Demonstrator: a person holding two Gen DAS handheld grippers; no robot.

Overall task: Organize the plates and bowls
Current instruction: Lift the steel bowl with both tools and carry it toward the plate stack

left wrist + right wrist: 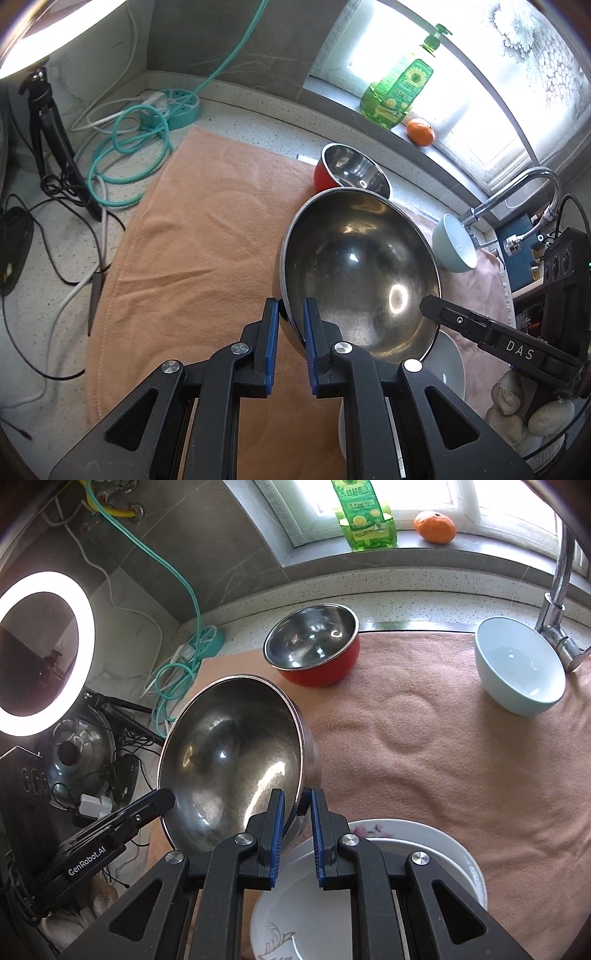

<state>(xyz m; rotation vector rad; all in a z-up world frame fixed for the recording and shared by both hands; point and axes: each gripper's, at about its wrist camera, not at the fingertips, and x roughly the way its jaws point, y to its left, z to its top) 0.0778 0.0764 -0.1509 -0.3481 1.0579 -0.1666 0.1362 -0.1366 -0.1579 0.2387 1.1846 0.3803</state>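
A large steel bowl hangs tilted above the towels, held by both grippers on opposite sides of its rim. My left gripper is shut on the near rim, blue pads on either side of the wall. My right gripper is shut on the opposite rim. A red bowl with a steel inside stands behind it. A pale blue bowl sits by the faucet. Stacked white plates lie below the right gripper.
An orange towel and a pink towel cover the counter. A faucet stands at the right. A green soap bottle and an orange rest on the sill. A power strip, cables, a tripod and a ring light crowd the left.
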